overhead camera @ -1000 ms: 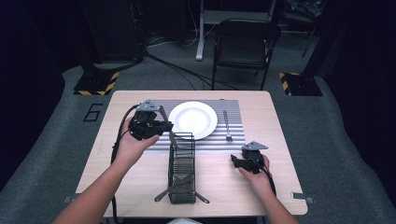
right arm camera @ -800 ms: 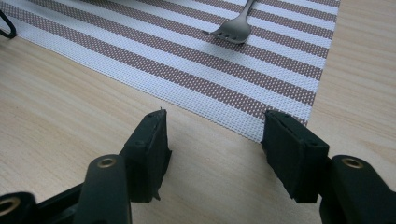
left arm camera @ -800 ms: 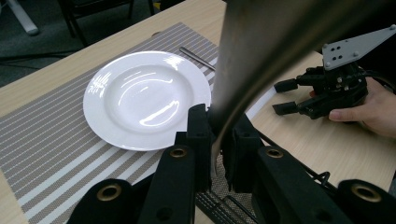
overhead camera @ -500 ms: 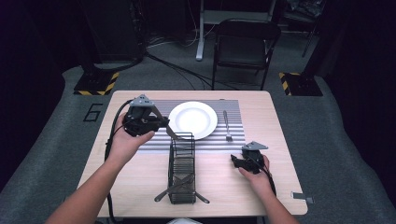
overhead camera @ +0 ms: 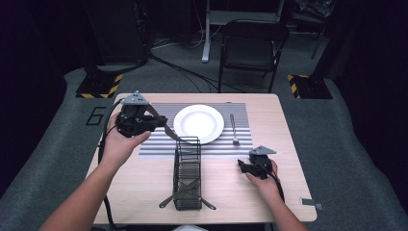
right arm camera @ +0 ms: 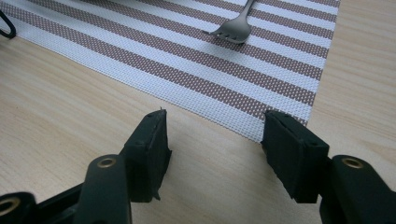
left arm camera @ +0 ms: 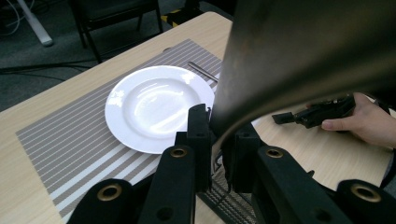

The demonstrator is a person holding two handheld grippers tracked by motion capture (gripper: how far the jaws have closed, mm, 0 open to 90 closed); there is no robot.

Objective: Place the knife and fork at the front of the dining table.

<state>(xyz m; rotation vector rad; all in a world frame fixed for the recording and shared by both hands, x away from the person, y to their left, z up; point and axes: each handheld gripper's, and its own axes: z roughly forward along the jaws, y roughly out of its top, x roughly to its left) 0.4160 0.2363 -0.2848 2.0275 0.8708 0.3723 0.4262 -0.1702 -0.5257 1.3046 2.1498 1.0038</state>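
Lit from overhead onto the pale wooden table (overhead camera: 144,178); surrounding floor and background left in deep darkness. Soft, slightly grainy throughout the high view, with a faint short shadow beside the black wire rack (overhead camera: 187,174). Broad soft glare across the round white plate (left arm camera: 156,105) just ahead of the left gripper (left arm camera: 215,140). Strongly blurred, dull metallic utensil (left arm camera: 299,56) looming above those jaws. Crisp weave on the striped woven placemat (right arm camera: 196,56) beyond the right gripper (right arm camera: 212,149); jaw bases slightly soft.
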